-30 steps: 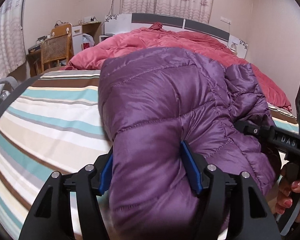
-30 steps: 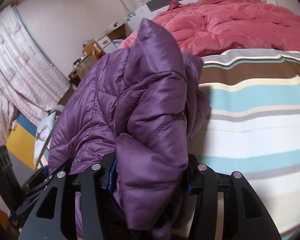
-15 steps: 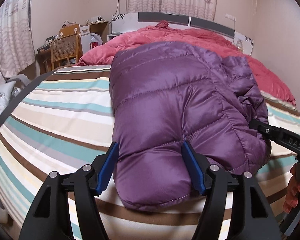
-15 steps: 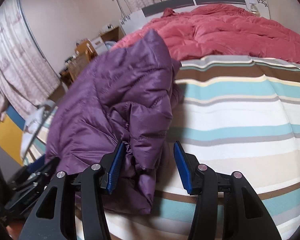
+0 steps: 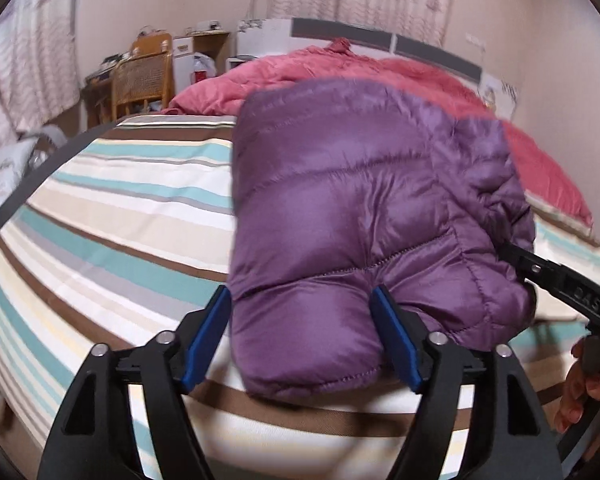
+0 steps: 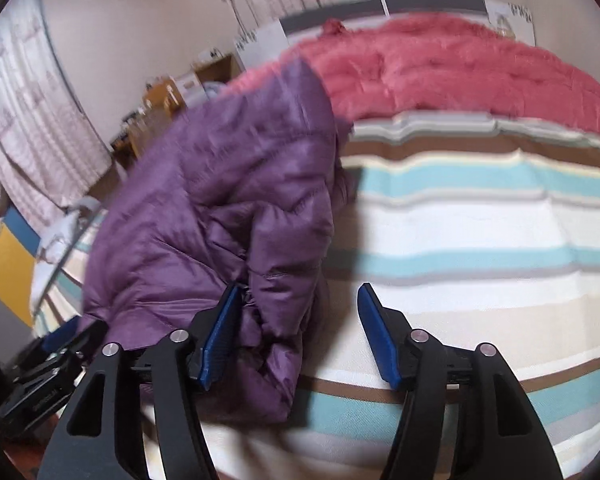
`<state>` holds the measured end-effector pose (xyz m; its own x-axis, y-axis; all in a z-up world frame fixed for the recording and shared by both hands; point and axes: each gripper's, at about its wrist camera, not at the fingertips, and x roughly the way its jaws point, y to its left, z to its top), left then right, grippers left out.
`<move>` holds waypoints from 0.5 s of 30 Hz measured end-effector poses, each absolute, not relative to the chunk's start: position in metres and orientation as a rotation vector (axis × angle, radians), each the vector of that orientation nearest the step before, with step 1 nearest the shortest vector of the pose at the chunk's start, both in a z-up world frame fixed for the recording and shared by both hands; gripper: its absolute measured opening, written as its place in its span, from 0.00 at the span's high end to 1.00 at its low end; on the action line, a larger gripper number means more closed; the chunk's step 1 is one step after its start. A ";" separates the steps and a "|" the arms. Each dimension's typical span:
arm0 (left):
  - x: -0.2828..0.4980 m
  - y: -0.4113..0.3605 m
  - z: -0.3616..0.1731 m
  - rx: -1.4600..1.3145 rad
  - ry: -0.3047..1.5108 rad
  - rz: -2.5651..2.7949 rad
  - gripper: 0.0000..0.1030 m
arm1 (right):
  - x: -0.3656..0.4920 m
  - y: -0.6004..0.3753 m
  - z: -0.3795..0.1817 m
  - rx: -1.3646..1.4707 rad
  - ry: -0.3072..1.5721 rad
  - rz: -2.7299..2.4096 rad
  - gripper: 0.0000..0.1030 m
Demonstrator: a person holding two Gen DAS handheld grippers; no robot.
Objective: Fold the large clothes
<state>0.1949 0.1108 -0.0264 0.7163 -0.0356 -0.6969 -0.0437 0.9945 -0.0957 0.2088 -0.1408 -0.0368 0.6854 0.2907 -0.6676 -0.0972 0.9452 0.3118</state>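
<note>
We see the folded purple quilted puffer jacket [image 5: 364,208] lying on the striped bedsheet [image 5: 112,216]. Our left gripper [image 5: 302,340] has just been widening, its blue pads flanking a jacket lobe without pressing. Our right gripper [image 6: 296,332] has likewise spread, jacket edge loose beside its left pad.
</note>
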 end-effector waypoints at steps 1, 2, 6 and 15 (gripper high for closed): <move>0.192 0.116 -0.018 -0.139 0.745 0.013 0.28 | 0.203 -0.142 -0.022 0.235 0.731 0.216 0.42; 0.192 0.118 -0.013 -0.149 0.726 0.022 0.28 | 0.200 -0.142 -0.013 0.219 0.696 0.213 0.42; 0.216 0.117 0.013 -0.147 0.689 0.060 0.25 | 0.214 -0.137 0.026 0.196 0.593 0.212 0.42; 0.311 0.097 0.017 -0.039 0.744 0.072 0.25 | 0.305 -0.095 0.024 0.144 0.686 0.272 0.69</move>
